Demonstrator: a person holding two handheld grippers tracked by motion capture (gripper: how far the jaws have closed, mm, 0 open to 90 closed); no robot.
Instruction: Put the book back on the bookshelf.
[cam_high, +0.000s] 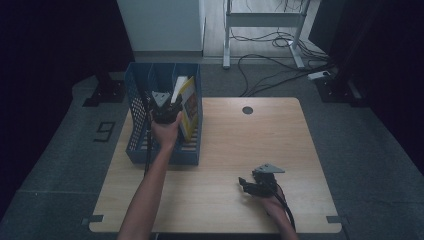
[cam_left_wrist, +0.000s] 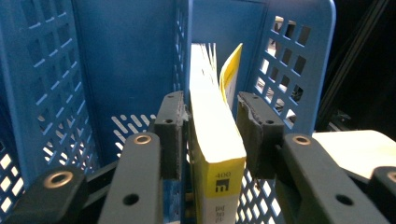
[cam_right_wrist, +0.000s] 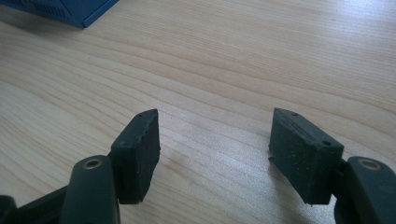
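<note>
Between the left gripper's (cam_left_wrist: 210, 128) pads, yellow book (cam_left_wrist: 215, 140) upright in blue file rack (cam_left_wrist: 116, 60), one pad touching, the other just off: parted enough to leave it standing. Off on bare table (cam_right_wrist: 243, 56), right gripper (cam_right_wrist: 215, 140) wide open, empty, resting clear.

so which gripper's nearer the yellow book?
Left. The left gripper has its fingers astride the yellow book in the blue rack; the right gripper rests far off on the table.
</note>
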